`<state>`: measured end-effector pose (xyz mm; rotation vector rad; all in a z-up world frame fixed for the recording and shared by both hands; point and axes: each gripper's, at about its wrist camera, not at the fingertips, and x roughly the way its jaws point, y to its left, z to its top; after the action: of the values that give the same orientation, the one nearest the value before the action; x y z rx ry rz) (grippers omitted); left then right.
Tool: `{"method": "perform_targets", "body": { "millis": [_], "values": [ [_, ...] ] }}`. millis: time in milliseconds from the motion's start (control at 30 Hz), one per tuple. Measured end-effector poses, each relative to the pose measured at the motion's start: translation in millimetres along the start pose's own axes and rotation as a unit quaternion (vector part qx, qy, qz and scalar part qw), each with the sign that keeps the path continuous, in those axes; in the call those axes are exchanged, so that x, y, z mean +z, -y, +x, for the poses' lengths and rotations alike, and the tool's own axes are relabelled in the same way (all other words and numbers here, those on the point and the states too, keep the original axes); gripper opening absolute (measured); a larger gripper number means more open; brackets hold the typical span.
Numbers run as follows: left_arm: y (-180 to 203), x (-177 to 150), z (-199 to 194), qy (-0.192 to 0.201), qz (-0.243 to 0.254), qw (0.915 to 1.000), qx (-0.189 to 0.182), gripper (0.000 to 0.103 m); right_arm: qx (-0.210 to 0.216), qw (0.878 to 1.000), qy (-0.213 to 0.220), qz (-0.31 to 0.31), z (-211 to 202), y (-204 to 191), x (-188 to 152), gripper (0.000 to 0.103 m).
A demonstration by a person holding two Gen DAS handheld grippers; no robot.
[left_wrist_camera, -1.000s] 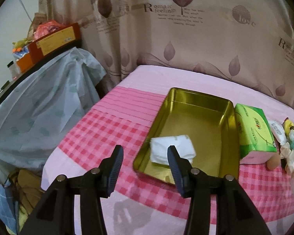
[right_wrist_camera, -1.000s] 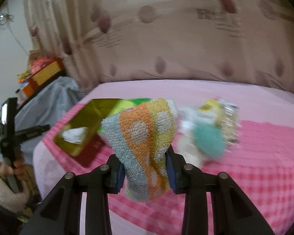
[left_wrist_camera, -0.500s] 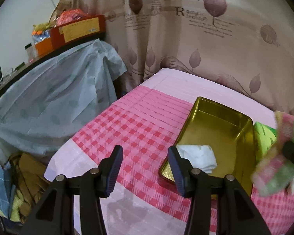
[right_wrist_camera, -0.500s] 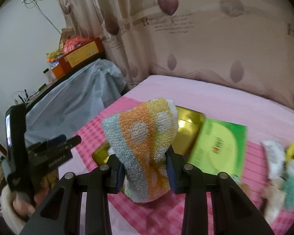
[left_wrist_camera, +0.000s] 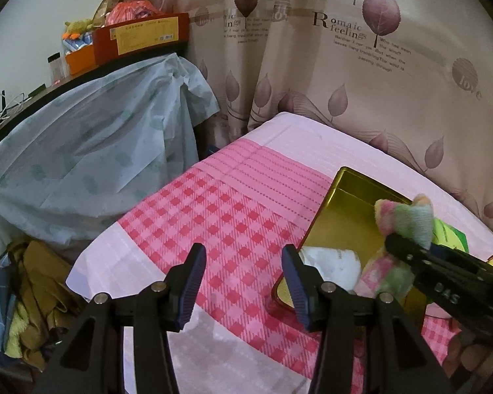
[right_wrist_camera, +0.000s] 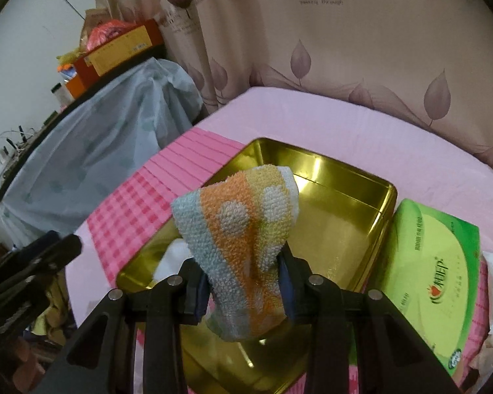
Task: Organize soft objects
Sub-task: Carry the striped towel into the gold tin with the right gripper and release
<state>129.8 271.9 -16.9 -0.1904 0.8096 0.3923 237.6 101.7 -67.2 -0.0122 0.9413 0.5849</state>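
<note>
One white cloth [right_wrist_camera: 167, 261] already lies in the gold tin [right_wrist_camera: 383, 211], while the right gripper [right_wrist_camera: 245, 284], jaws pinching a striped towel [right_wrist_camera: 243, 229], hangs above the tin; the left gripper [left_wrist_camera: 243, 277], jaws spread, waits beside it

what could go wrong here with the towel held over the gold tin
1. The striped towel is bunched between the right gripper fingers, so on release it may drape over the gold tin's rim instead of landing inside.
2. It may bury the white cloth already in the tin.
3. The open left gripper sits close, risking a bump.
</note>
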Motion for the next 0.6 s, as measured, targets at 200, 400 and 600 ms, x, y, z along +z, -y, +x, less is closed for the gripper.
{"method": "perform_targets", "body": {
  "millis": [200, 400, 600],
  "values": [
    [5, -1, 1, 0.001, 0.015, 0.9999, 0.001, 0.049, -0.014, 1.0, -0.001, 0.006, 9, 5, -2, 0.056],
    [6, -1, 0, 0.003, 0.017, 0.9998, -0.005, 0.049, -0.027, 0.999, 0.019, 0.004, -7, 7, -4, 0.066],
    [13, -3, -3, 0.009, 0.033, 0.9994, -0.003, 0.049, -0.031, 0.998, 0.053, -0.005, -49, 12, -12, 0.072]
  ]
}}
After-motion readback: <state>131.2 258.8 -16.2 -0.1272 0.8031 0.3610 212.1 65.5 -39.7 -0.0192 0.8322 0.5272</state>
